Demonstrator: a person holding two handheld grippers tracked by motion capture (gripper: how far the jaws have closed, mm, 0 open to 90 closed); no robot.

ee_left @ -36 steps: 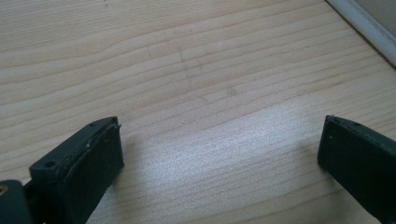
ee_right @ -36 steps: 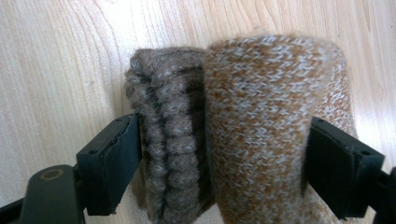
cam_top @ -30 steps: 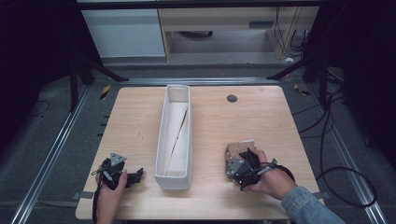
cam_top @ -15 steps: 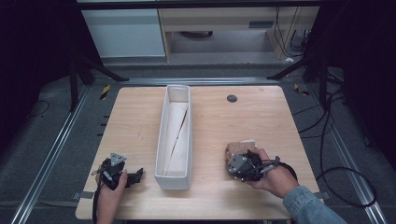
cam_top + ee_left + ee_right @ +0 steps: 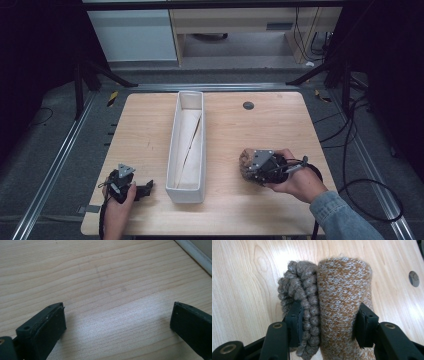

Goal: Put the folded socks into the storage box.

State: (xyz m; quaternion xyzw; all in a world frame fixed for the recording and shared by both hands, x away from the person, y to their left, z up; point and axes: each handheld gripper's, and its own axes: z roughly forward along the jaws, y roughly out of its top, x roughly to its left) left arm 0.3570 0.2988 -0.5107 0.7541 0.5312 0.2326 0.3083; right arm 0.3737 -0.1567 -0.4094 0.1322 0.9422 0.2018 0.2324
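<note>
Open bench around both tongs, one long bin dividing them

Bare bench [image 5: 145, 130] is stretching ahead of the left tongs [image 5: 146, 189], whose jaws are standing wide apart with nothing between them. The white bin [image 5: 187, 145] is standing just beside them, blocking the way toward the right tongs [image 5: 246, 167]. Those are clamping a knitted bundle [image 5: 332, 302], filling their gap; beyond it, bench is lying free up to a small dark disc [image 5: 248, 105].

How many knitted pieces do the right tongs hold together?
2: a grey-brown looped piece on the left in the right gripper view and an orange-and-white knit piece beside it, touching. The right tongs squeeze both together; more could be hidden behind.
</note>
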